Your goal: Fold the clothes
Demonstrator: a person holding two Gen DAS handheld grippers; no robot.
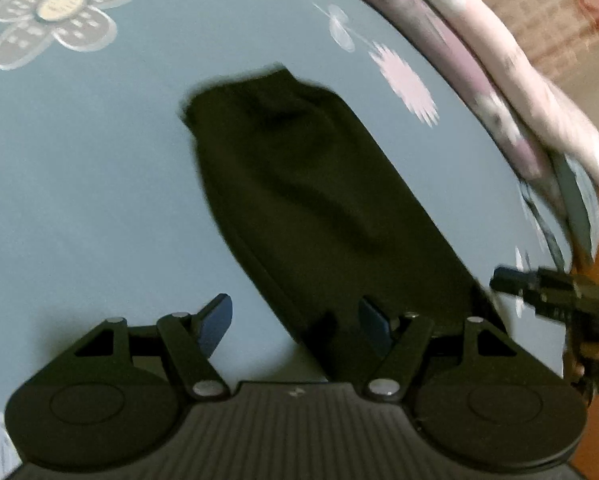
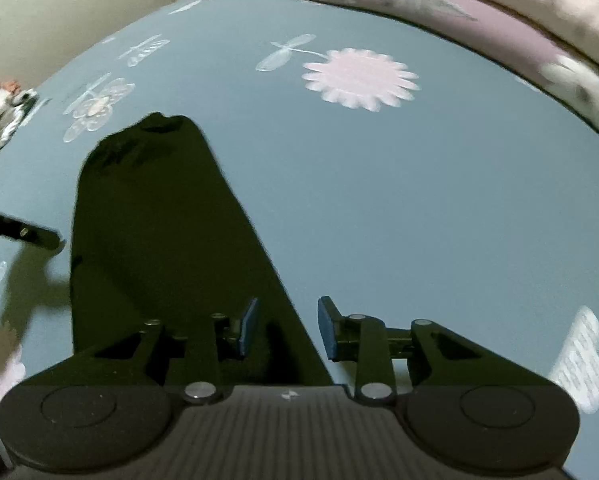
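Observation:
A long black garment (image 1: 311, 184) lies flat on a blue flowered bedsheet (image 1: 99, 184), its near end under both grippers. In the left wrist view my left gripper (image 1: 295, 326) is open, straddling the garment's left near edge, with nothing pinched. In the right wrist view the same black garment (image 2: 159, 232) runs away to a rumpled far end. My right gripper (image 2: 287, 330) is open over its right near edge: the left finger sits above the cloth, the right finger over the sheet (image 2: 419, 200).
A pink and cream flowered blanket (image 1: 511, 92) is bunched along the far edge of the bed, also seen as the blanket (image 2: 459, 4). The other gripper (image 1: 555, 292) shows at the right edge, held by a hand. A beige wall (image 2: 59, 12) is at the far left.

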